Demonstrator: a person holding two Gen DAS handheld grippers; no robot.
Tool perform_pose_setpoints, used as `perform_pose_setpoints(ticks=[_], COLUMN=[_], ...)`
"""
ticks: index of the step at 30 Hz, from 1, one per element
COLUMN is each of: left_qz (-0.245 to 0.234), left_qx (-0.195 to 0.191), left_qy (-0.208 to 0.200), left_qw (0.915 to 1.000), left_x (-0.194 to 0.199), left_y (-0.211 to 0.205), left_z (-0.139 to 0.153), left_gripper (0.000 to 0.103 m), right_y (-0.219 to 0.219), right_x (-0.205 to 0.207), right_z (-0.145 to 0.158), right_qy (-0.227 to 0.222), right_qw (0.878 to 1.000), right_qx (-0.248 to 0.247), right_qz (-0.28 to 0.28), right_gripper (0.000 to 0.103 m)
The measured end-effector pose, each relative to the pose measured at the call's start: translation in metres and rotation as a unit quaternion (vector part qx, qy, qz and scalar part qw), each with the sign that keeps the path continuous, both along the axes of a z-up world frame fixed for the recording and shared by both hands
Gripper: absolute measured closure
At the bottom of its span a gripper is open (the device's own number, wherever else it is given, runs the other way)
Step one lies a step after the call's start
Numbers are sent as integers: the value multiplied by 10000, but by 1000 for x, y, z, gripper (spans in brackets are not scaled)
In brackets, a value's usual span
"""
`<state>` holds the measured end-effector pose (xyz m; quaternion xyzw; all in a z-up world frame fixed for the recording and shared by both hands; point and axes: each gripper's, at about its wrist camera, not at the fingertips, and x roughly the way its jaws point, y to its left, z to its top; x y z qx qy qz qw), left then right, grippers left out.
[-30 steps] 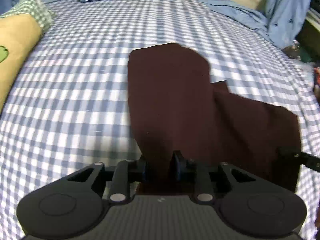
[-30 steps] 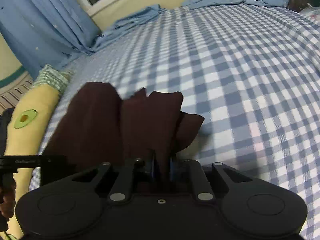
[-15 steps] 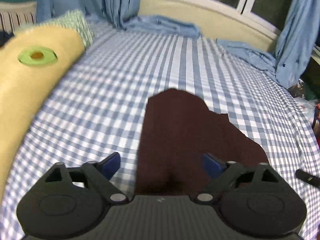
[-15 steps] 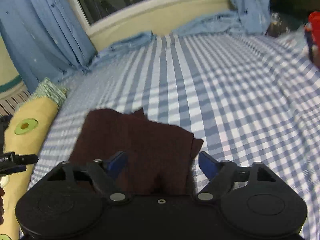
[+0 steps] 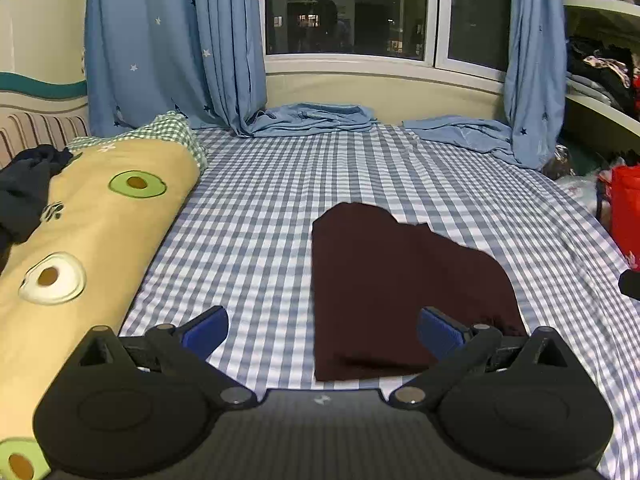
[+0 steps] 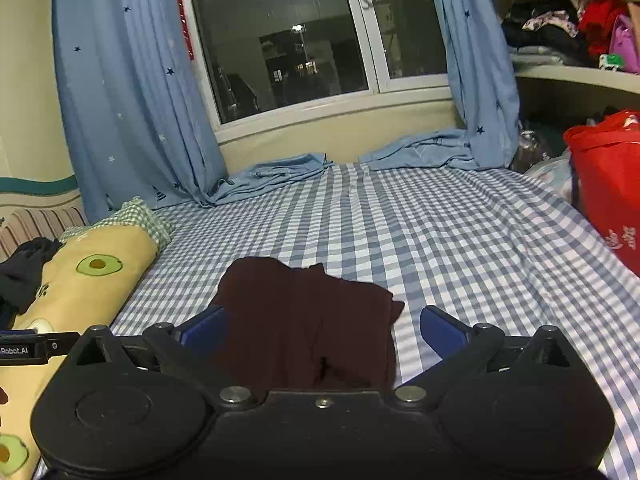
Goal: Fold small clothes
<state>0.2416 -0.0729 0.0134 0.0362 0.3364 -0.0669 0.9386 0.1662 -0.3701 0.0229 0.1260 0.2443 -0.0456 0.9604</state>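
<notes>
With left gripper (image 5: 322, 330) and right gripper (image 6: 322, 330) both spread and empty, pinch the dark maroon garment's (image 5: 400, 288) near corners together, fold evenly away toward the window.

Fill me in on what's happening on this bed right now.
A person with a gripper in each hand is folding small clothes. A dark maroon garment lies folded on the blue checked bedsheet. The left gripper and the right gripper are both wide open, holding nothing, just above the garment's near edge. An avocado-print pillow lies along the left side.
</notes>
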Motion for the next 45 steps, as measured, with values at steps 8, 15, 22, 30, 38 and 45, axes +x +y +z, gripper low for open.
perform_pose_setpoints(ticks=[8,15,22,30,38,45], left_qz=[49,219,293,309,321,374], left_qx=[-105,-234,-274,-211,-206,-264], left_qy=[82,161,212,220,237,328], left_qw=[9999,9994,9990,9991,9990,9984], left_x=[-71,-104,-118,-124,-124,-119], left_y=[29,47,55,58,60,62], left_z=[-15,-31,-37,-36,-37,-41], left_gripper=[1,1,1,1,1,1], right_y=[27,37,46,55,55,52], right_x=[-78,-117,-125,-122,-119,-115], right_z=[-22,-39,-43,-44,-46,-47], right_qy=[288,452,508,569,597,625], right_qw=[9995,9988,9986,9983,9982,9980], right_qx=[-28,10,14,86,99,96], right_qz=[-123,-197,-149,-42,-27,-41], right_gripper=[1,1,1,1,1,1])
